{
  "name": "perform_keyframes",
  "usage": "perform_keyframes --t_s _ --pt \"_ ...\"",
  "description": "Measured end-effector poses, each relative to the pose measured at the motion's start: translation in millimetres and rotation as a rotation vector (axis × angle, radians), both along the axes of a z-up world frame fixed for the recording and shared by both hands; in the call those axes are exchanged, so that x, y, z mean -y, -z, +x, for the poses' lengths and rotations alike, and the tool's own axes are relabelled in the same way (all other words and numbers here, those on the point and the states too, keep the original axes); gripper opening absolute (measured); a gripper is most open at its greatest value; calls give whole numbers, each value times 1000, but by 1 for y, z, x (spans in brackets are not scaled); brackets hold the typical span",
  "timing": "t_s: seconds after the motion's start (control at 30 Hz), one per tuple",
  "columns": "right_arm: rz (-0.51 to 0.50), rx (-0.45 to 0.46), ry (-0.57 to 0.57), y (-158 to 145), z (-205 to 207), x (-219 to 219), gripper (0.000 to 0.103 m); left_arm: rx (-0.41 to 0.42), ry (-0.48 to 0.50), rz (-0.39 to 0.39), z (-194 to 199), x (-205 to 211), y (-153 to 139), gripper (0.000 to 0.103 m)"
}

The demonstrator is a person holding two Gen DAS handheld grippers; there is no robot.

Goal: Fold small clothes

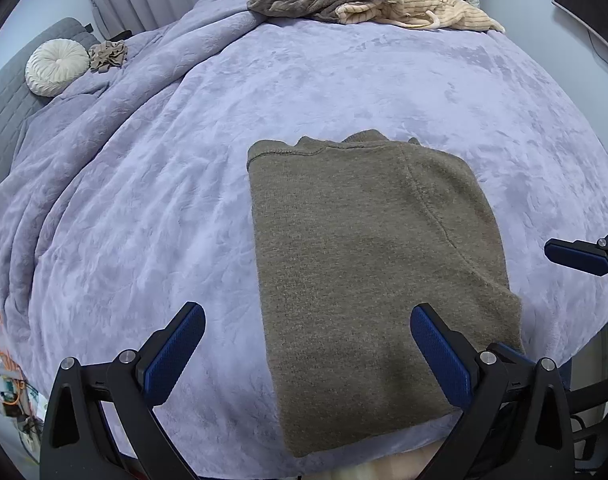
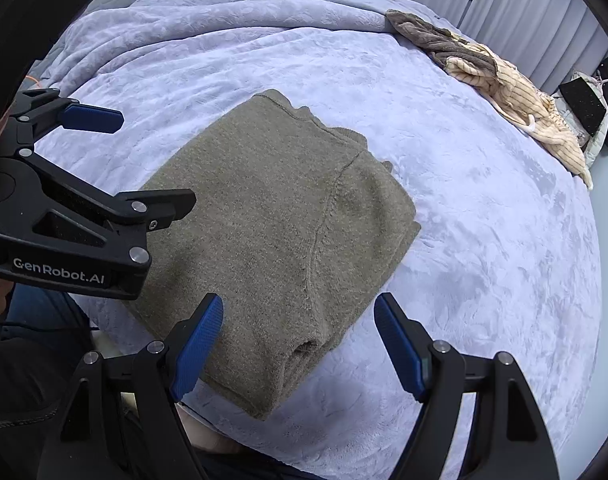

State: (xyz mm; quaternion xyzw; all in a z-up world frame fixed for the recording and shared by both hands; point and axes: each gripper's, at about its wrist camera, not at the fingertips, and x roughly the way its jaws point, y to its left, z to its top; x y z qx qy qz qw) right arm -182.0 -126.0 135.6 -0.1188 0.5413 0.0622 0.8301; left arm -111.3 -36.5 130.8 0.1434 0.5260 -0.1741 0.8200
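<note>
Your olive sweater (image 1: 367, 256) lies folded into a thick rectangle at the near edge of the bed (image 1: 343, 80), both tongs empty above it.

Your left tongs (image 1: 307, 348) gape wide over the near left part of the bundle; your right tongs (image 2: 300, 340) gape wide over its near right corner, gripping nothing. If you pinch only the top layer, the stack will likely peel open and slide on the plush blanket (image 2: 483, 220). Bite through every layer. The unfolded pile (image 1: 375, 0) waits at the far edge.
</note>
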Motion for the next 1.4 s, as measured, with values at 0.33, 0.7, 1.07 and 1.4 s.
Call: perform_keyframes --t_s 0.33,0.7,1.07,1.4 --pt "-4 1 -2 -1 1 1 81 -15 -8 -5 1 -2 -1 103" --pt "-7 5 0 -3 2 4 81 -36 2 25 0 -3 6 103" --pt "-8 8 1 -4 2 4 81 -42 25 2 -1 -3 3 103" --pt "-7 8 -2 -5 3 4 81 -52 22 2 1 -5 4 103"
